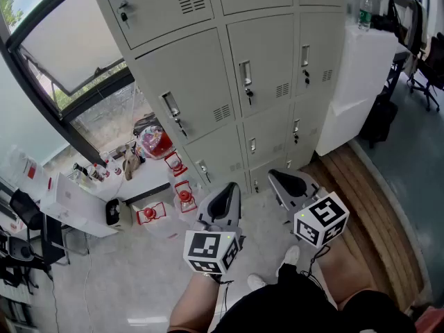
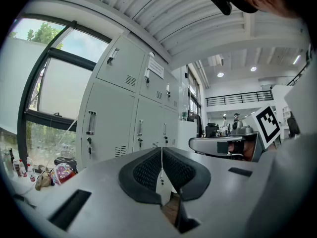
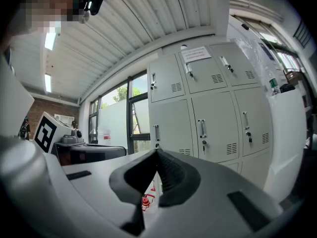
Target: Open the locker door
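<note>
A bank of grey lockers (image 1: pixel 229 82) stands ahead, all doors closed, each with a metal handle (image 1: pixel 245 73) and a key below it. My left gripper (image 1: pixel 225 194) is shut and empty, held low in front of the lockers, well short of them. My right gripper (image 1: pixel 288 180) is beside it, also shut with nothing between its pads. In the left gripper view the lockers (image 2: pixel 124 118) lie to the left of the shut left gripper (image 2: pixel 162 155). In the right gripper view the locker doors (image 3: pixel 208 113) stand beyond the shut right gripper (image 3: pixel 156 154).
Red fire extinguishers (image 1: pixel 182 186) and a red bag (image 1: pixel 154 143) lie on the floor left of the lockers, below a large window (image 1: pixel 62 54). A white cabinet (image 1: pixel 361 82) with a bottle stands right of the lockers. White boxes (image 1: pixel 69 203) sit at the left.
</note>
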Demonstrator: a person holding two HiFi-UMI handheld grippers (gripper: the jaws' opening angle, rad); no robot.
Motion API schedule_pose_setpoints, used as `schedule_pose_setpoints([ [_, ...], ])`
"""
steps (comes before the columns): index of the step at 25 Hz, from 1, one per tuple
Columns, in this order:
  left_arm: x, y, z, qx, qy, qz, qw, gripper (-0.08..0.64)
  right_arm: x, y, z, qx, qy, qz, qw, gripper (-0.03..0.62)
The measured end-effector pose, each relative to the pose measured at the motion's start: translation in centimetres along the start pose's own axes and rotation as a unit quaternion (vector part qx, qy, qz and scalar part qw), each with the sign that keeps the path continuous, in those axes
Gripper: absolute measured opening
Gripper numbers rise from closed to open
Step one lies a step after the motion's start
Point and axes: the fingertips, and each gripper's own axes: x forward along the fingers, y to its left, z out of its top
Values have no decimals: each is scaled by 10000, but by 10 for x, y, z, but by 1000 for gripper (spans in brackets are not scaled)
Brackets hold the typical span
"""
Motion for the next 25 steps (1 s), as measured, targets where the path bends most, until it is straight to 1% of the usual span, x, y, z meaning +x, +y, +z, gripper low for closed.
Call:
schedule_pose_setpoints([
  [6,-1,-4,-2,11,7,-33,10000,20,-3,0,-2,6,-14,-12,10000,54],
  [11,-5,-7,-1,28,-7,-84,10000,20,-7,6,2,19,-130,49,9999,54],
  [17,-12,-9,1,60,-23,-145,9999,20,-8,12,3,-49,-116,-4,9999,54],
  [25,-18,-6,-1,49,-37,-84,9999,20,-2,18,-2,-47,-51,113,9999,54],
])
